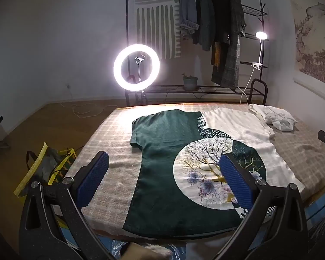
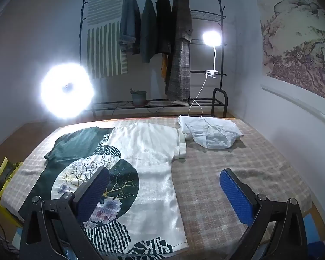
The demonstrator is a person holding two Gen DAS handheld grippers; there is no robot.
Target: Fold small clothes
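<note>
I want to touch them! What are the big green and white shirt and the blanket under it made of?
The shirt looks like a thin, smooth woven cloth, perhaps satin or silk-like: its white half shines softly under the lamps and lies in fine wrinkles. The picture on it seems printed. The blanket looks like a thicker, fuzzy, matt fabric with a woven check pattern, maybe wool or flannel. Pictures alone cannot settle either fibre.

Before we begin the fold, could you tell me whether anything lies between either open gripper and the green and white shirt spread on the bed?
Nothing visible does. The left gripper and right gripper hover open above the shirt, flat and uncovered. The crumpled white garment lies beside its far sleeve.
</note>
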